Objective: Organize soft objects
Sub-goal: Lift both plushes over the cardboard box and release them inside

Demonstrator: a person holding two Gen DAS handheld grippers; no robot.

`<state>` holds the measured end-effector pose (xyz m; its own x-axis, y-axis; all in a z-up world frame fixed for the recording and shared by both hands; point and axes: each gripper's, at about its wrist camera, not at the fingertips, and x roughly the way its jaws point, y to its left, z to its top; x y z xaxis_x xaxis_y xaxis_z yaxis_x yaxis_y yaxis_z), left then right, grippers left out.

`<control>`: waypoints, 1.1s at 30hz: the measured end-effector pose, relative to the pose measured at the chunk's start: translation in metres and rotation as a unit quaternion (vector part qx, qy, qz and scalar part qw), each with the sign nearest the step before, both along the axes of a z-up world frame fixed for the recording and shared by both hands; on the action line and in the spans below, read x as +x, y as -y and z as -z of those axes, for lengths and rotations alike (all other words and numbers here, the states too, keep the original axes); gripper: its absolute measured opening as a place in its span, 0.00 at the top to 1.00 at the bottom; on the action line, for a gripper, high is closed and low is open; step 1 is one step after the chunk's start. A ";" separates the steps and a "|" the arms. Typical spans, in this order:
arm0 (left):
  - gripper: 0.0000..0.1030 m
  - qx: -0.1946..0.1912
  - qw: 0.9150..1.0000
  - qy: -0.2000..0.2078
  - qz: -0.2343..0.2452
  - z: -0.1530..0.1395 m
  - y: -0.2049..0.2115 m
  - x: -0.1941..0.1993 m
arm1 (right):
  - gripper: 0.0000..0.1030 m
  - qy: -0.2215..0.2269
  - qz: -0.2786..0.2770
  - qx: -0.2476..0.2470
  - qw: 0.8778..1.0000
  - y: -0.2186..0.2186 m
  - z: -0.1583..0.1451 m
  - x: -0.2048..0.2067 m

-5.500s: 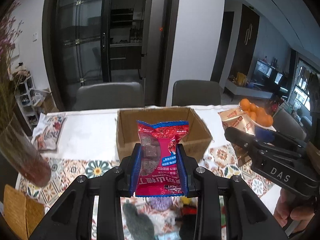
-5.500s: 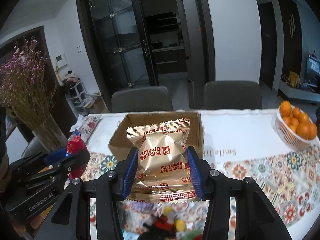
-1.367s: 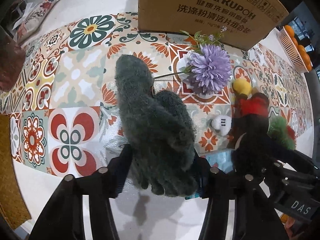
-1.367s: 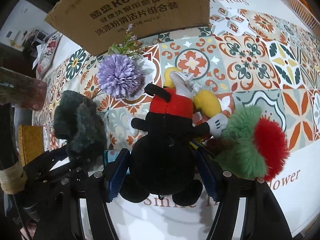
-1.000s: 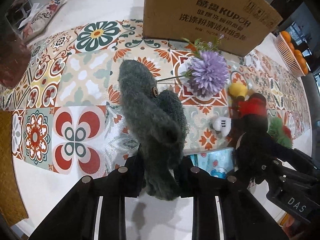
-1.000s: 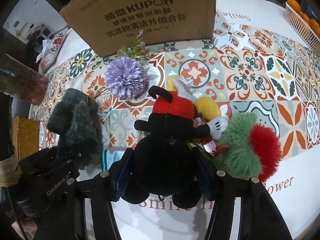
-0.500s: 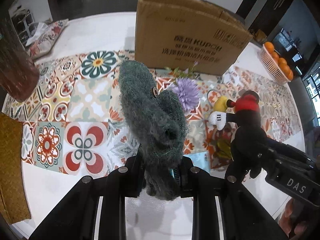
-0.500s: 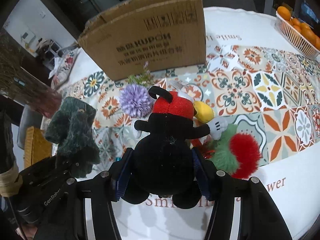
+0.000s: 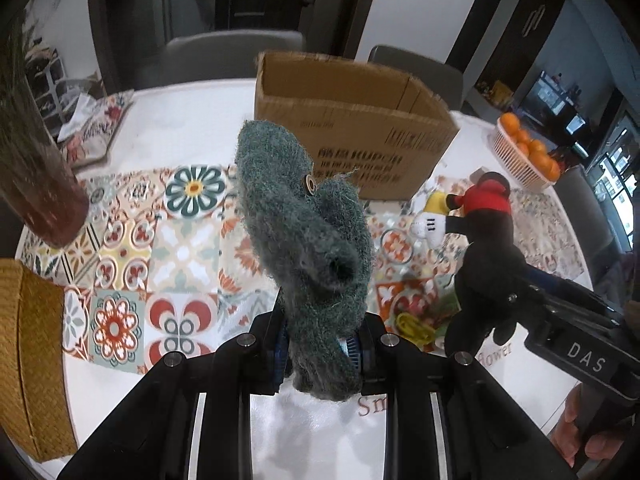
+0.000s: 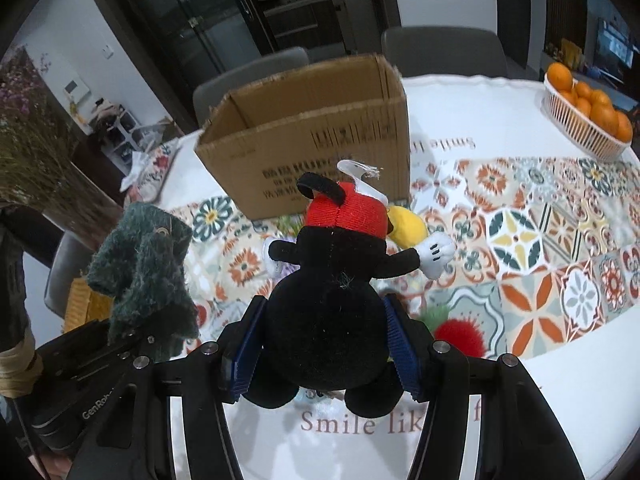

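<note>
My left gripper is shut on a fuzzy dark green glove and holds it up above the table; it also shows in the right wrist view. My right gripper is shut on a black mouse plush with red shorts, lifted off the table; the plush also shows in the left wrist view. An open cardboard box stands beyond both on the table, also in the right wrist view. A red and green pompom lies on the cloth under the plush.
A patterned tile cloth covers the table. A white basket of oranges stands far right. A vase of dried flowers stands left, a woven mat beside it. A snack packet lies far left. Chairs stand behind the table.
Both grippers closed on their toys and lifted them off the table. The views have tilted up, so the box's open top and the room now show.
</note>
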<state>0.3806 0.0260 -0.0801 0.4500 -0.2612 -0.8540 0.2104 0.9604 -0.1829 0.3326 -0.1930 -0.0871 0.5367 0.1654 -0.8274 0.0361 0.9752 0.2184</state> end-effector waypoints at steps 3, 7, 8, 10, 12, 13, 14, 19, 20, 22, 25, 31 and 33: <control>0.75 -0.004 1.000 0.016 0.002 -0.014 0.002 0.000 | 0.43 0.018 -0.001 0.001 1.000 0.000 -0.012 0.000; 0.75 -0.008 0.999 0.033 0.008 -0.029 0.005 0.003 | 0.43 0.041 -0.003 0.002 0.999 0.000 -0.029 0.001; 0.75 -0.010 0.999 0.038 0.010 -0.033 0.006 0.005 | 0.43 0.046 -0.003 0.003 0.999 0.001 -0.033 0.001; 0.75 -0.011 0.999 0.043 0.011 -0.039 0.008 0.007 | 0.43 0.054 -0.003 0.004 0.999 0.002 -0.039 0.003; 0.75 -0.011 0.999 0.049 0.013 -0.045 0.010 0.010 | 0.43 0.064 -0.003 0.005 0.998 0.003 -0.045 0.006; 0.75 -0.012 0.998 0.053 0.014 -0.048 0.012 0.013 | 0.43 0.067 -0.003 0.005 0.998 0.004 -0.047 0.007; 0.75 -0.012 0.998 0.056 0.015 -0.050 0.012 0.014 | 0.43 0.071 -0.004 0.005 0.997 0.004 -0.050 0.008; 0.75 -0.013 0.997 0.071 0.019 -0.065 0.018 0.026 | 0.43 0.093 -0.006 0.007 0.996 0.006 -0.067 0.018; 0.75 -0.013 0.997 0.074 0.019 -0.068 0.019 0.028 | 0.43 0.096 -0.007 0.008 0.995 0.007 -0.070 0.019; 0.75 -0.013 0.997 0.080 0.020 -0.074 0.022 0.034 | 0.43 0.106 -0.010 0.011 0.994 0.008 -0.078 0.025; 0.75 -0.016 0.996 0.084 0.022 -0.080 0.025 0.044 | 0.43 0.115 -0.013 0.015 0.993 0.010 -0.087 0.034; 0.75 -0.017 0.996 0.082 0.023 -0.089 0.032 0.070 | 0.43 0.125 -0.022 0.011 0.992 0.014 -0.101 0.059; 0.75 -0.017 0.996 0.079 0.024 -0.091 0.036 0.080 | 0.43 0.125 -0.028 0.014 0.992 0.015 -0.104 0.070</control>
